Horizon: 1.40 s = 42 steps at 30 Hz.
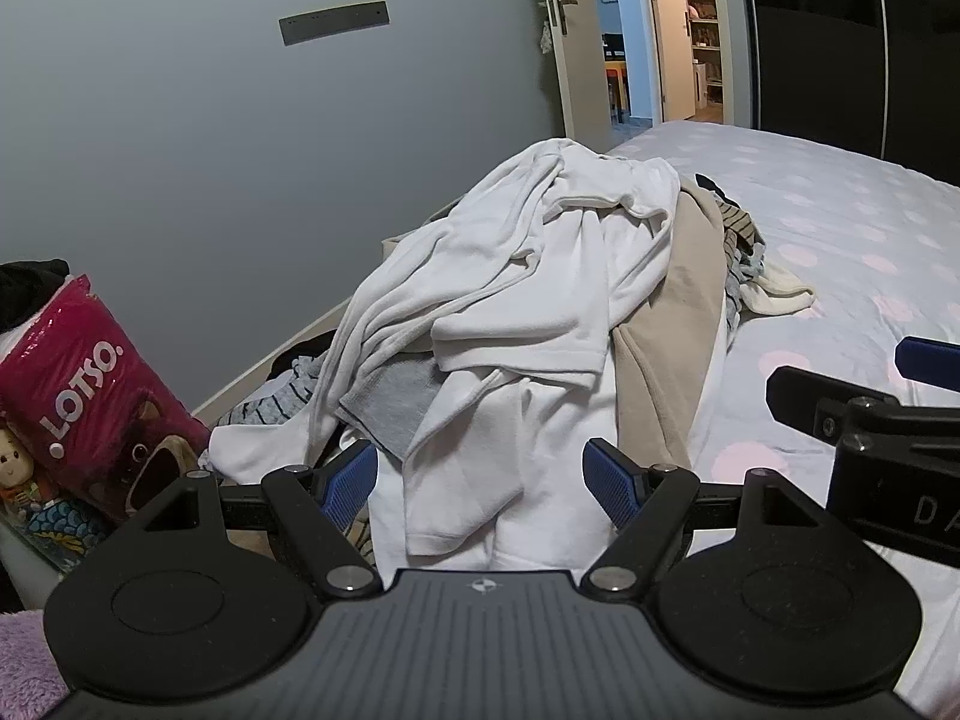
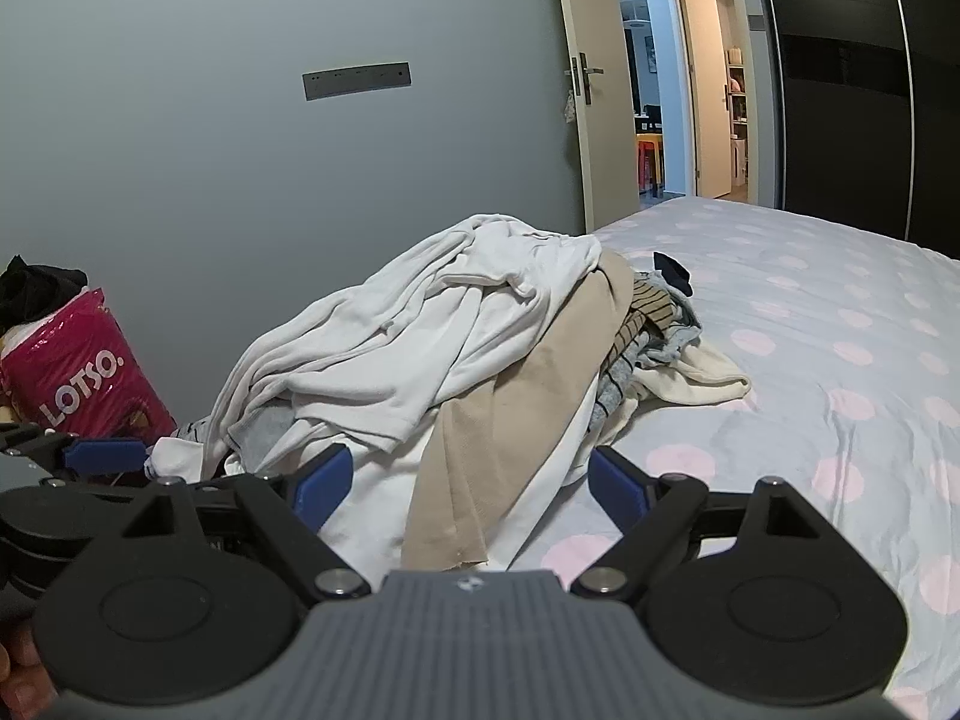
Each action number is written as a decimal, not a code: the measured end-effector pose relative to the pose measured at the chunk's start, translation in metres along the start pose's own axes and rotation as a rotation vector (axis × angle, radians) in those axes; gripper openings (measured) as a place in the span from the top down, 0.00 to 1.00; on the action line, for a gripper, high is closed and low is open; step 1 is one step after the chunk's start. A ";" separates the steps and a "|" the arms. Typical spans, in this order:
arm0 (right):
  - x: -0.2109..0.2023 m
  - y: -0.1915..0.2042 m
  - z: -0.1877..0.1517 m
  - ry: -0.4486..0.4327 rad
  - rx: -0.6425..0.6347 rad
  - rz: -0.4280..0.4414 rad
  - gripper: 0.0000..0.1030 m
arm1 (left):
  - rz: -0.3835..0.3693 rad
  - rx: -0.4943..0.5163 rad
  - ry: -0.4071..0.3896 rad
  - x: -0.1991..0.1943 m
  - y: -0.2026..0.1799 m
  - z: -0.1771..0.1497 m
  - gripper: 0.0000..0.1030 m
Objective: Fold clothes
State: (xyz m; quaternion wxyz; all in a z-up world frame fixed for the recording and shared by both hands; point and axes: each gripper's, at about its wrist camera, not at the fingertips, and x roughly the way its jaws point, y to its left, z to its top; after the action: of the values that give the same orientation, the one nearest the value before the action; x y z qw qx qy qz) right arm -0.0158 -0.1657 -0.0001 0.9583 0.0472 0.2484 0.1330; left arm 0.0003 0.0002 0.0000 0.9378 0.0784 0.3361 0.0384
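left claw (image 1: 480, 483) wide, empty, above near edge of clothes (image 1: 528, 312); right claw (image 2: 462, 483) wide, empty, beside it. clothes lie heaped on bed (image 2: 810, 360) near wall (image 2: 240, 180): white garments on top, beige cloth (image 2: 510, 420) under them. pink bag (image 1: 90, 396) at left.

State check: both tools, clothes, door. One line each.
left tool: open, empty, hovering over the white garment
right tool: open, empty, over the pile's near edge
white garment: crumpled, unfolded, top of pile
beige garment: unfolded, partly under the white one
bedroom door: open
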 end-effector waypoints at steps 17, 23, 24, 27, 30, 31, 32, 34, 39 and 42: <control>0.001 0.004 0.000 -0.013 -0.026 -0.011 0.15 | 0.003 -0.004 0.001 -0.003 0.005 -0.002 0.27; 0.000 0.003 0.001 -0.015 -0.024 -0.011 0.15 | 0.009 0.001 0.004 -0.003 0.003 -0.002 0.27; 0.000 0.003 0.002 -0.015 -0.024 -0.011 0.15 | 0.010 0.000 0.005 -0.002 0.003 -0.001 0.27; -0.001 0.003 0.001 -0.016 -0.024 -0.012 0.15 | 0.012 0.000 0.007 -0.002 0.003 -0.002 0.27; -0.001 0.003 0.001 -0.014 -0.030 -0.008 0.15 | 0.014 0.000 0.009 -0.002 0.002 -0.002 0.27; -0.001 0.003 0.001 -0.015 -0.033 -0.008 0.15 | 0.014 -0.001 0.010 -0.002 0.002 -0.002 0.27; -0.001 0.004 0.001 -0.016 -0.037 -0.008 0.15 | 0.014 -0.002 0.011 -0.002 0.002 -0.002 0.27; -0.002 0.005 0.001 -0.017 -0.047 -0.009 0.15 | 0.014 -0.002 0.011 -0.003 0.002 -0.003 0.27; -0.004 0.006 0.000 -0.018 -0.051 -0.013 0.15 | 0.013 -0.002 0.011 -0.003 0.002 -0.003 0.27; -0.004 0.006 0.001 -0.018 -0.051 -0.015 0.15 | 0.013 -0.002 0.011 -0.003 0.002 -0.003 0.27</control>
State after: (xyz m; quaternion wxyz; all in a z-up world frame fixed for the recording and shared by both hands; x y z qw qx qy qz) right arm -0.0199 -0.1612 0.0030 0.9624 0.0220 0.2366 0.1316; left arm -0.0039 0.0023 -0.0004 0.9357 0.0793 0.3408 0.0455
